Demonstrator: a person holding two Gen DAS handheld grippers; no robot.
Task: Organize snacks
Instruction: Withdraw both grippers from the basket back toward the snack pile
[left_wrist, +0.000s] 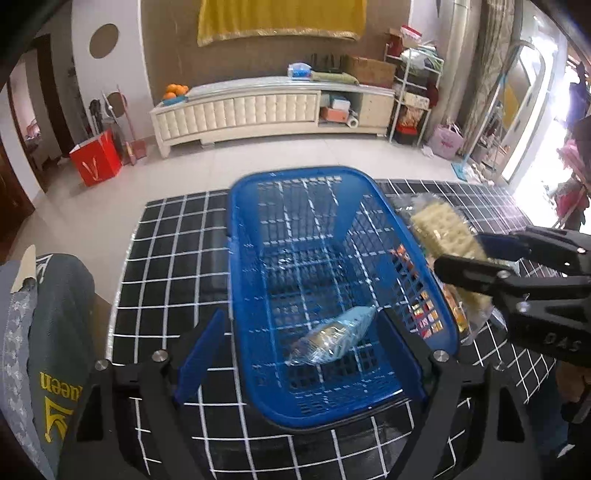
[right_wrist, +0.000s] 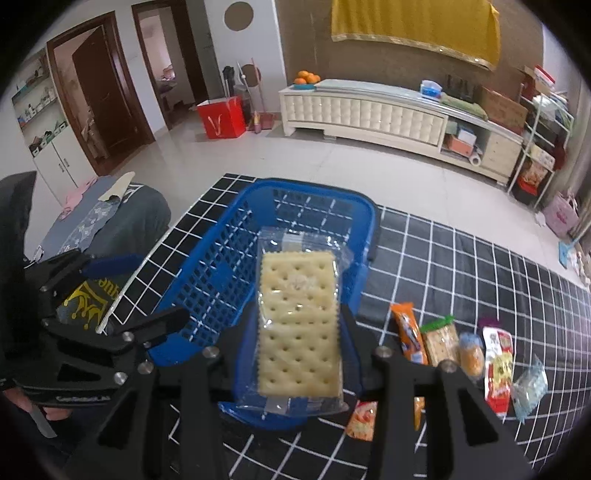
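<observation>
left wrist view: left gripper (left_wrist: 303, 350) sits at the bottom of the frame, jaws spread wide with nothing pinched between them, blue pads either side of the near end of the blue basket (left_wrist: 236, 236). basket fills the centre of the frame on the black grid-pattern worktop (left_wrist: 166, 258). one clear-wrapped snack pack (left_wrist: 332, 338) lies on the basket floor near the bottom centre, between the open fingers but not touched by them. reads as dropped off there, so the open jaws make sense. right gripper (left_wrist: 476, 254) comes in from the right edge, clamped on a cracker pack (left_wrist: 443, 236) held up beside the basket's right rim, likely staged to go in next. some orange wrappers show through the mesh wall at right, outside the basket. grey-green cloth with yellow print (left_wrist: 55, 350) at lower left, not part of the job.

right wrist view: right gripper (right_wrist: 299, 332) is closed on the cracker pack (right_wrist: 299, 317), fingers on its two long sides, pack pointing up the frame over the near end of the blue basket (right_wrist: 207, 266). gripped by the sides so it stays flat and the crackers don't snap, my guess. left gripper (right_wrist: 136, 288) shows at the left of the frame, jaws apart, empty, by the basket's left wall. loose snacks lie in a row on the worktop (right_wrist: 461, 266) at lower right: orange packet (right_wrist: 408, 332), green-topped cracker pack (right_wrist: 439, 339), red and white packet (right_wrist: 498, 365), clear blue bag (right_wrist: 530, 387). well apart from the basket, still waiting to be sorted. task looks early: one pack in, one in hand, several out.
</observation>
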